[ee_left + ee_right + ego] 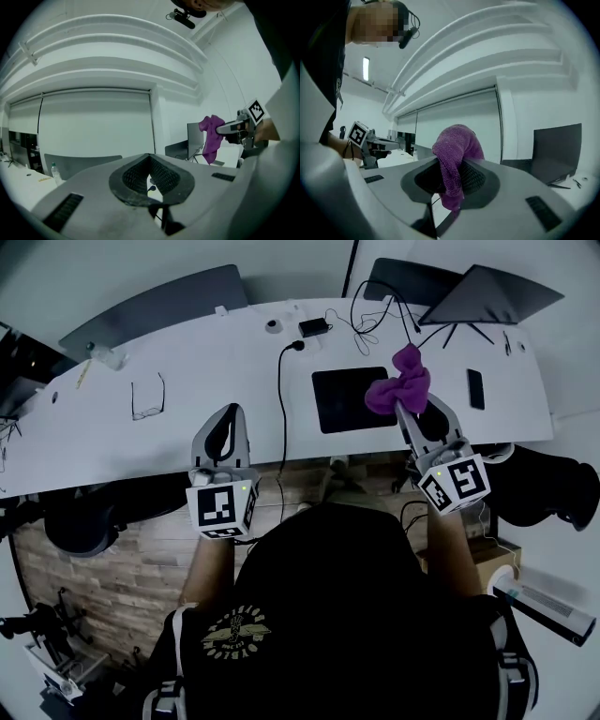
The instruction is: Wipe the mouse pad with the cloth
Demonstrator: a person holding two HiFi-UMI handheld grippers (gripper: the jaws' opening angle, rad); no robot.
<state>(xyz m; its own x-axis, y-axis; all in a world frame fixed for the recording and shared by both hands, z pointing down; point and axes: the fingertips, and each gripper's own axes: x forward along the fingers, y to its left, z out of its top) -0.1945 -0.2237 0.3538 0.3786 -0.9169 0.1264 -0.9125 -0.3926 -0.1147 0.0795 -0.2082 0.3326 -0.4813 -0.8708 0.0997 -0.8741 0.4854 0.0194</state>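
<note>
A black mouse pad lies flat on the white desk, right of centre. My right gripper is held up over the pad's right edge and is shut on a purple cloth, which bunches above the jaws and hangs down between them. My left gripper hovers over the desk's front edge, left of the pad, shut with nothing in it. The left gripper view shows the cloth dangling from the right gripper.
A black cable runs down the desk just left of the pad. Glasses lie at the left, a phone at the right, and a laptop at the back right. Chairs stand behind the desk.
</note>
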